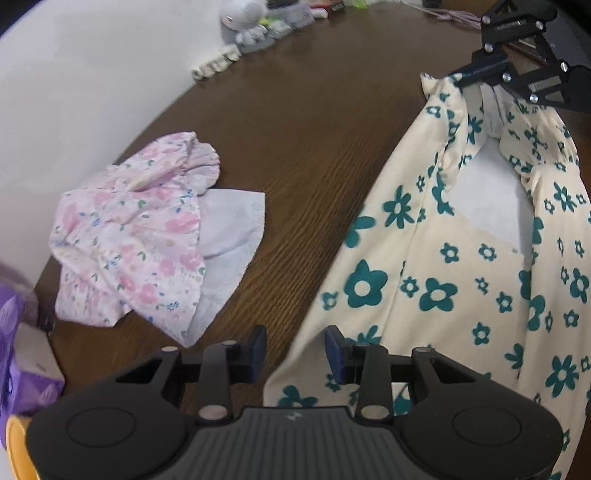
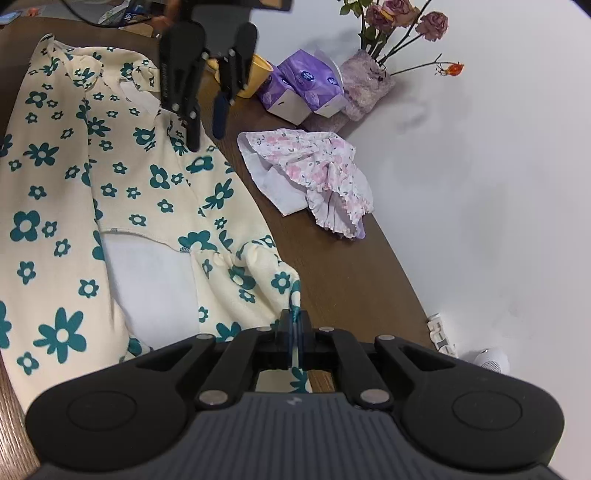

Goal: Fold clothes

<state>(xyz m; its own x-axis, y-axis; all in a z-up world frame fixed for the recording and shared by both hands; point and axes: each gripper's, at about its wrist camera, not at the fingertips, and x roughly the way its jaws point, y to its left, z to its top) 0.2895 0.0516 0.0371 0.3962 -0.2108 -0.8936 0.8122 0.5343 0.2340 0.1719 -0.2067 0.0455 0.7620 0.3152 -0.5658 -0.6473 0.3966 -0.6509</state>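
A cream garment with teal flowers [image 1: 461, 266] lies spread on the brown table [image 1: 303, 129]; it also shows in the right wrist view [image 2: 122, 192]. My left gripper [image 1: 295, 349] is open and empty, just above the garment's near edge. My right gripper [image 2: 294, 325] is shut on a sleeve corner of the cream garment; it also shows in the left wrist view [image 1: 461, 79] at the far right. The left gripper shows in the right wrist view [image 2: 207, 129], hovering over the garment's far edge.
A folded pink floral garment [image 1: 144, 236] lies on the table near the wall, also seen in the right wrist view [image 2: 314, 173]. Purple tissue packs [image 2: 303, 85], a yellow cup [image 2: 255, 77], a vase of dried roses [image 2: 369, 85] and small figurines [image 1: 243, 26] stand along the table's edge.
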